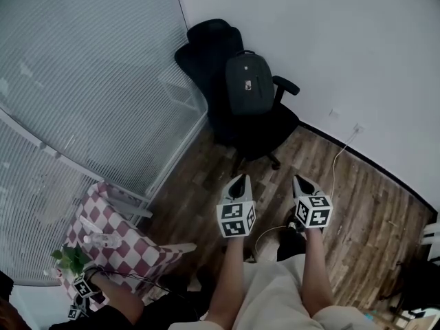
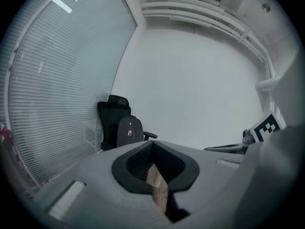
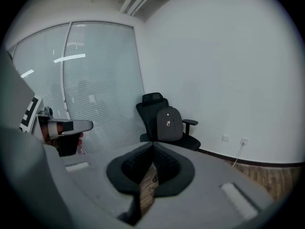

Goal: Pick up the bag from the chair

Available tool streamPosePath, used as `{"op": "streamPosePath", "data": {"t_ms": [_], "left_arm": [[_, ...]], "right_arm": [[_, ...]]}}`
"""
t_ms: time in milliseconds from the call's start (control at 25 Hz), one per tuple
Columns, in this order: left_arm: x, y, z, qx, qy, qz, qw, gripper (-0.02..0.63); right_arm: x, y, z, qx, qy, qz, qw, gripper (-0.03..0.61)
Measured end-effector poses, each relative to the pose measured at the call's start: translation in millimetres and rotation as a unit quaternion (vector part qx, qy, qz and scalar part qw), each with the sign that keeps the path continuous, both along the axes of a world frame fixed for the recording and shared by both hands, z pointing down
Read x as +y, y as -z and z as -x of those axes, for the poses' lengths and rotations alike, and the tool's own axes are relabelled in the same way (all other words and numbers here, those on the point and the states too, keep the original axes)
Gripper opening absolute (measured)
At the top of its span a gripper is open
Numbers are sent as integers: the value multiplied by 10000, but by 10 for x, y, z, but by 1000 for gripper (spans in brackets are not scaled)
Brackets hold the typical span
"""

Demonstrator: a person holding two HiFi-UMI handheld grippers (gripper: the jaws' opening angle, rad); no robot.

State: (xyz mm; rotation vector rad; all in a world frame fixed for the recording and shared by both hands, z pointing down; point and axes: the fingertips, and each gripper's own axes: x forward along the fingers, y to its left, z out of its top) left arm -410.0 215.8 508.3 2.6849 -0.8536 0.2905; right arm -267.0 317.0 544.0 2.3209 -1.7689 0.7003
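Two hand-held grippers are recorded low in the head view, side by side and apart from each other, both pointed toward 12 o'clock. The left gripper (image 1: 239,181) is found with its jaws pressed together and nothing pinched between them; only floor is seen through the slot in the left gripper view. The right gripper (image 1: 298,183) is likewise found pressed together and empty, as confirmed in the right gripper view. A marker cube is carried on the back of each. The bag (image 1: 249,82), a dark backpack, is noted upright on the seat of the black office chair (image 1: 267,135), leaned against the backrest, at roughly 12 o'clock from the grippers and well apart from both. The chair is placed in the corner of the room, with the blinds (image 1: 82,88) at its 9 o'clock and the white wall (image 1: 344,40) behind it. A wall socket (image 1: 357,127) is seen at about 3 o'clock from the chair, and a pale cable (image 1: 336,165) is trailed from it onto the wooden floor (image 1: 364,212). A table with a checked cloth (image 1: 120,243) and a small green plant (image 1: 69,258) is recorded at 8 o'clock of the head view.
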Motion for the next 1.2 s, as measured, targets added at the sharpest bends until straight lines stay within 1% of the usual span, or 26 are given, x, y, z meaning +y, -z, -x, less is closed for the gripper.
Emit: {"op": "streamPosePath", "data": {"t_ms": [120,320,400,600,760,920,1080,1200], "left_arm": [[-125,2,-100,-22,99,2,9999,8],[-574,-23,-259,-159,431,-87,9989,8],[-760,-13,-384,-214,530,-119,9983,8],[-1202,10,-823,-290,753,-185,9966,8],[-1475,52,-1235,-359,894,-160,9952,8],[-1682,119,-1623,-396,965,-212,9943,8],[-1870,135,-1912,-379,1112,-191,9929,8],[-1932,106,-2151,-477,1088,-164,9928,8]], "right_arm": [[-177,23,-154,-118,58,-87,9999,0],[-747,-62,-384,-271,472,-80,9985,0],[-979,-84,-542,-360,572,-88,9977,0],[-1509,-99,-966,-495,836,-112,9952,0],[-1853,-41,-1327,-549,1070,-94,9927,0],[-2112,34,-1728,-651,1096,-170,9917,0],[-2296,27,-2013,-751,1238,-210,9892,0],[-2388,31,-2274,-899,1236,-264,9879,0]]}}
